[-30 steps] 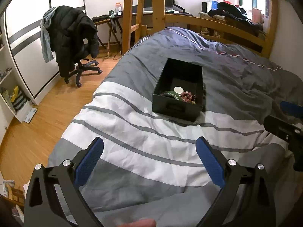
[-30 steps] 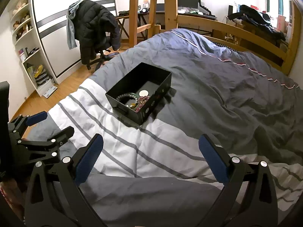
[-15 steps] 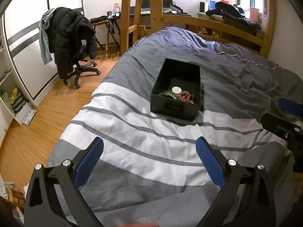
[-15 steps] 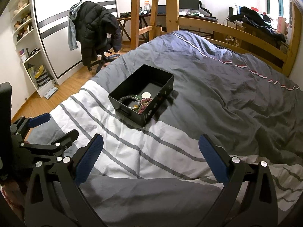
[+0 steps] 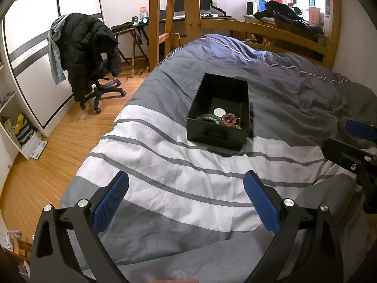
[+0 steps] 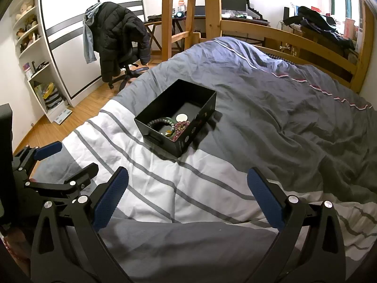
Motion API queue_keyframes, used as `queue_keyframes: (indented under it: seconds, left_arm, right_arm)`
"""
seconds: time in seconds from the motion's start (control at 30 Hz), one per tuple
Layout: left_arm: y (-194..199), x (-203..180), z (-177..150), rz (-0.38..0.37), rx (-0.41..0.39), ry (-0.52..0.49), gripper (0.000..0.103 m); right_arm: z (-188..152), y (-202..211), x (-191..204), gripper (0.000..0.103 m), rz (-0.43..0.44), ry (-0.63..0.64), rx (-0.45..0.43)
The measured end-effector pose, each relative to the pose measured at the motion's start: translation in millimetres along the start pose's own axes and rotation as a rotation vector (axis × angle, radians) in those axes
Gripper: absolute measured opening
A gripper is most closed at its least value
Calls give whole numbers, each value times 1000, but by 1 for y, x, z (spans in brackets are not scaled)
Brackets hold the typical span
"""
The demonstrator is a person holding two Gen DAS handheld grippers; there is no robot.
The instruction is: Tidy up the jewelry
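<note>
Both grippers hang low over the near end of the bed [image 5: 179, 179] with nothing in them: the left gripper [image 5: 186, 198] has its blue pads spread wide, and the right gripper [image 6: 188, 195] is spread just as wide. Over the last second little has changed; the black box [image 5: 218, 139] has slid slightly down and left in the left wrist view and slightly up and right in the right wrist view, so the grippers have drifted a little while their jaws stayed apart. That says nothing has been picked up or put down in this stretch. The jewelry sits inside the box at its near end: a green bead bracelet [image 6: 160, 121], a white round disc [image 6: 182, 117] and a reddish bead bracelet [image 6: 180, 127], bunched close together, with the far half of the box floor bare. No jewelry shows on the duvet, so this fits either pieces already gathered in, or pieces waiting to be taken out and sorted. The box walls stand tall around the pieces, so reaching them means coming in from above. Open duvet lies all around the box, with the bed's left edge dropping to the wooden floor [image 5: 47, 155].
</note>
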State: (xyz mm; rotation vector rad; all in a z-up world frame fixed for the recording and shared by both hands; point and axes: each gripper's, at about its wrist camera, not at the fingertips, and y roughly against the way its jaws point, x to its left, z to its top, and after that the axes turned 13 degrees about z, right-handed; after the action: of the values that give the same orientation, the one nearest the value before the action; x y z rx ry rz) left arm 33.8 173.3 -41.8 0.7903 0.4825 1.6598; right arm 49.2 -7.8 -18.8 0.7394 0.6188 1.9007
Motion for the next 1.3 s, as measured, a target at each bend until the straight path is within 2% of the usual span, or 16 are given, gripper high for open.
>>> queue_keyframes:
  seconds: [1.3]
  left_arm:
    - [2,0,-3,15,-14,-15,96]
  right_arm:
    - [-1,-1,1,100,-3,-18,-13]
